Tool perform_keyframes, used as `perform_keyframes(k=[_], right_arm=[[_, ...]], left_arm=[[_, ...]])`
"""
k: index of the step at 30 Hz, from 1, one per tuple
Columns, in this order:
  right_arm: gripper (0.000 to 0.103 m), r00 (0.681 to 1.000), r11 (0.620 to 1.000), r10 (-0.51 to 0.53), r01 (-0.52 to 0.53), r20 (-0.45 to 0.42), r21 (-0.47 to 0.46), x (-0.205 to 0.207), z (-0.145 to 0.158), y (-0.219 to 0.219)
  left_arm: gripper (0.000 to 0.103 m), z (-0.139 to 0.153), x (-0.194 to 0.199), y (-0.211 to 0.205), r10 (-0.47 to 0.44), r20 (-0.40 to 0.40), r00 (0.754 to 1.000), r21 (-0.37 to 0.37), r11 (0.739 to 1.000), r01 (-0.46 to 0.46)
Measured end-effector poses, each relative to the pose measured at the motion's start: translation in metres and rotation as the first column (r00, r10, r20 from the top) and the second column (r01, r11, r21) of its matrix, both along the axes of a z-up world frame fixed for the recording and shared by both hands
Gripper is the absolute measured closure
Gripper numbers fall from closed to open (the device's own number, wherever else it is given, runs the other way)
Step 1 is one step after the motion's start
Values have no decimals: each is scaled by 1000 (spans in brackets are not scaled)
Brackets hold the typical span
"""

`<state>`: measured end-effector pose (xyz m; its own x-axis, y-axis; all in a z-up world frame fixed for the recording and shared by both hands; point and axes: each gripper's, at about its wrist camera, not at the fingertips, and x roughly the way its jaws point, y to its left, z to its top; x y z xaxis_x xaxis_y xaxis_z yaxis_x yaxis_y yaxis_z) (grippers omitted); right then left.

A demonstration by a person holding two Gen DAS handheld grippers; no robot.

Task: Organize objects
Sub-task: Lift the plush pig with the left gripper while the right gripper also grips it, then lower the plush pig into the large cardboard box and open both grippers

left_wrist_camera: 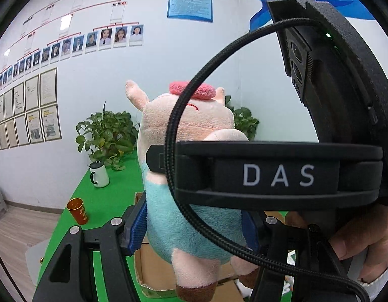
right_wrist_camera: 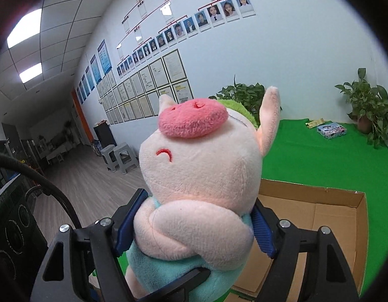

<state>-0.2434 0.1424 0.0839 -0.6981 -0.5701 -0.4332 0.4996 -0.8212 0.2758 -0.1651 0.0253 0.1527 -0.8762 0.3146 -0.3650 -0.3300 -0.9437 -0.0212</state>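
Observation:
A pink plush pig (left_wrist_camera: 183, 130) in a teal outfit is held in the air above an open cardboard box (left_wrist_camera: 153, 264). My left gripper (left_wrist_camera: 194, 229) is shut on its teal body, blue pads pressing both sides. My right gripper (right_wrist_camera: 194, 229) is also shut on the pig (right_wrist_camera: 199, 171), clamping it below the head. The right gripper's black body marked DAS (left_wrist_camera: 277, 176) and its cable cross in front of the pig in the left wrist view. The box (right_wrist_camera: 319, 209) shows under the pig in the right wrist view.
On the green table (left_wrist_camera: 105, 201) stand a white mug (left_wrist_camera: 100, 173), an orange cup (left_wrist_camera: 78, 211) and potted plants (left_wrist_camera: 105, 133). A small colourful box (right_wrist_camera: 331, 130) and another plant (right_wrist_camera: 367, 110) are at the far side. Grey stools (right_wrist_camera: 119, 159) stand on the floor.

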Motion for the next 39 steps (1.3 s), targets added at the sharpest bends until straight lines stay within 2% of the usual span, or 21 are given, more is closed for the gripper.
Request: perform_keyframes(k=[4, 9, 10, 17, 21, 22, 23, 27, 30, 34, 35, 36, 39], right_arm=[[27, 998, 1000, 19, -18, 52, -11, -18, -19, -2], [27, 991, 999, 45, -42, 123, -29, -45, -47, -3], [27, 988, 998, 61, -56, 144, -42, -52, -56, -4], [27, 966, 993, 92, -69, 243, -100, -82, -100, 3], [27, 953, 991, 112, -84, 282, -109, -93, -122, 1], [27, 948, 990, 117, -87, 296, -115, -97, -129, 0], [27, 941, 989, 122, -88, 314, -122, -100, -138, 0], [27, 909, 986, 139, -91, 393, -138, -116, -170, -3], [27, 875, 982, 162, -98, 456, -162, -128, -196, -6], [22, 805, 978, 188, -103, 563, -179, -140, -232, -17], [20, 773, 978, 193, -102, 604, -182, -143, -244, -20], [18, 753, 978, 194, -101, 628, -181, -145, -252, -22], [14, 738, 971, 219, -103, 638, -214, -146, -259, -20]], left_arm=[[43, -13, -52, -11, 10, 65, 998, -6, 1000, -10], [43, -46, -80, -14, 27, 124, 992, -24, 999, -24], [43, -56, -66, -13, 30, 134, 991, -29, 999, -26], [43, -99, -91, -4, 44, 228, 973, -62, 998, -31], [43, -136, -86, -2, 63, 279, 958, -86, 995, -41], [43, -152, -72, -10, 65, 295, 953, -89, 995, -41], [43, -163, -77, -9, 70, 324, 944, -92, 995, -42], [43, -204, -89, -21, 90, 385, 918, -114, 992, -50], [43, -232, -111, -33, 118, 442, 889, -136, 989, -64], [43, -269, -135, -51, 142, 530, 836, -133, 988, -83], [43, -277, -136, -53, 142, 547, 825, -129, 988, -85], [42, -280, -137, -55, 144, 544, 827, -123, 988, -91], [39, -284, -139, -58, 143, 559, 817, -109, 989, -99]])
